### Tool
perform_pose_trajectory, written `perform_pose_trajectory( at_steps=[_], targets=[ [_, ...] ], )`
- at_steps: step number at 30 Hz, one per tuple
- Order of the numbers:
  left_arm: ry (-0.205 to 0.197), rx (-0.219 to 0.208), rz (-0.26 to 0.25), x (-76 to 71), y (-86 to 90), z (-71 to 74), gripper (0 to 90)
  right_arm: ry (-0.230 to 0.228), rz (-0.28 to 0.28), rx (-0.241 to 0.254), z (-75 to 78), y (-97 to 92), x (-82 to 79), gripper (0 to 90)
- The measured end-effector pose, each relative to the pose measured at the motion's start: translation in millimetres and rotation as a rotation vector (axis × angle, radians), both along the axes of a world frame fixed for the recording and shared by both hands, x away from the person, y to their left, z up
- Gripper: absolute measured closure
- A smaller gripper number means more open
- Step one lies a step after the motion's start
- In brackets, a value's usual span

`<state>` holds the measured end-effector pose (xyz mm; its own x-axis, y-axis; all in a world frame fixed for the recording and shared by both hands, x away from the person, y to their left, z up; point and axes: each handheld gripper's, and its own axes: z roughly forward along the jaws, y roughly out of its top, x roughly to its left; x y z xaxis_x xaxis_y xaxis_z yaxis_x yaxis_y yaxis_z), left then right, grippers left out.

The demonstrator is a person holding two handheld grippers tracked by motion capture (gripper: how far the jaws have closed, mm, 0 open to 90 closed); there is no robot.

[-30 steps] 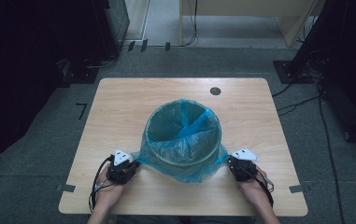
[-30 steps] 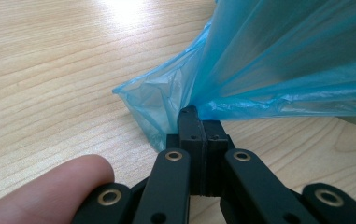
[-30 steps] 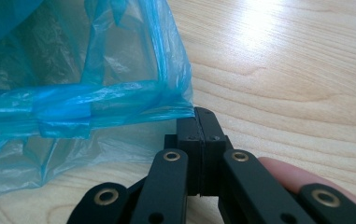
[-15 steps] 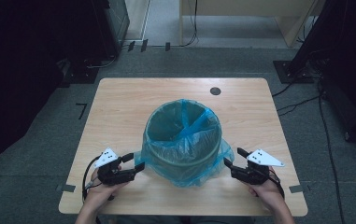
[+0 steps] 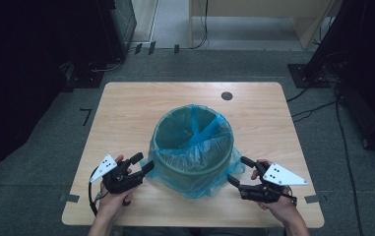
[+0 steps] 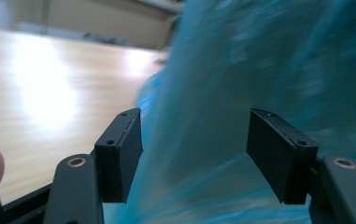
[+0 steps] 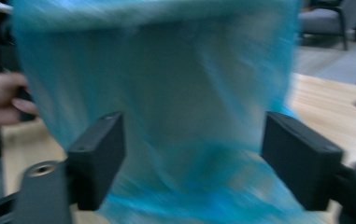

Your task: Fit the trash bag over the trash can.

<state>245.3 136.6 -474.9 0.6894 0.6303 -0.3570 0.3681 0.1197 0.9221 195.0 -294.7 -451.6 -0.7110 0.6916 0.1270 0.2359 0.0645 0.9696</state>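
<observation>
I've got the bin (image 5: pixel 193 142) mid-frame on the tabletop (image 5: pixel 126 113), blue bag (image 5: pixel 195 172) draped over its rim. Both tools — left (image 5: pixel 143 164), right (image 5: pixel 239 171) — are spread, flanking it, gripping nothing. Bag looks fitted; little left, I'd guess.

Dark round hole (image 5: pixel 227 96) near far edge of my table (image 5: pixel 126 113). Black cables (image 5: pixel 318 98) trail across grey floor (image 5: pixel 42 147) at right. Pale wooden furniture (image 5: pixel 254 19) stands beyond.
</observation>
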Motion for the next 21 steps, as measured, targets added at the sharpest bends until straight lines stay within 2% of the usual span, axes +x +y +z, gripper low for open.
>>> perform_pose_trajectory(
  at_steps=[1, 3, 5, 7, 8, 10, 12, 14, 16, 17, 19, 20, 21],
  targets=[
    [-0.014, -0.020, -0.038, -1.5, -4.9, 0.6, 34.7, 0.006, 0.009, 0.011, 1.9, 12.2, 1.5, 14.8],
    [-0.023, -0.016, -0.051, -2.2, -7.2, 0.5, 34.8, 0.011, -0.002, 0.008, 1.8, 17.6, 3.1, 15.3],
    [-0.029, -0.009, -0.061, -3.1, -11.2, -0.1, 38.7, 0.013, -0.014, -0.002, 0.0, 25.8, 5.8, 20.0],
    [-0.035, -0.003, -0.063, -4.0, -13.5, -0.7, 44.6, 0.008, -0.019, 0.012, -3.1, 28.7, 7.8, 40.4],
    [-0.041, 0.003, -0.060, -4.2, -14.2, -0.8, 49.4, -0.002, -0.015, 0.035, -4.6, 28.2, 7.8, 59.0],
    [-0.049, 0.002, -0.060, -5.1, -15.1, -0.9, 59.0, -0.003, -0.015, 0.053, -6.2, 27.2, 8.3, 77.7],
    [-0.061, 0.005, -0.061, -6.4, -15.6, -0.7, 68.0, 0.005, 0.002, 0.059, -6.8, 25.4, 8.9, 89.2],
    [-0.063, 0.017, -0.059, -7.0, -16.1, -0.2, 76.4, 0.008, -0.004, 0.048, -6.8, 24.4, 9.5, 90.0],
    [-0.052, 0.048, -0.046, -6.7, -17.4, -1.0, 83.1, -0.005, -0.017, 0.014, -7.8, 24.3, 9.2, 90.0],
    [-0.038, 0.079, -0.039, -5.8, -18.4, -3.0, 85.5, -0.008, -0.016, -0.011, -9.3, 24.8, 8.7, 90.0],
    [-0.008, 0.115, -0.039, -4.5, -19.6, -7.3, 88.6, 0.009, -0.014, -0.102, -17.1, 27.1, 9.1, 90.0],
    [0.017, 0.134, -0.039, -3.3, -20.4, -10.1, 89.0, 0.028, -0.015, -0.139, -20.9, 28.3, 10.0, 90.0],
    [0.037, 0.169, -0.034, -1.9, -21.5, -13.0, 89.4, 0.061, -0.022, -0.207, -26.6, 30.5, 12.6, 90.0]
  ],
)
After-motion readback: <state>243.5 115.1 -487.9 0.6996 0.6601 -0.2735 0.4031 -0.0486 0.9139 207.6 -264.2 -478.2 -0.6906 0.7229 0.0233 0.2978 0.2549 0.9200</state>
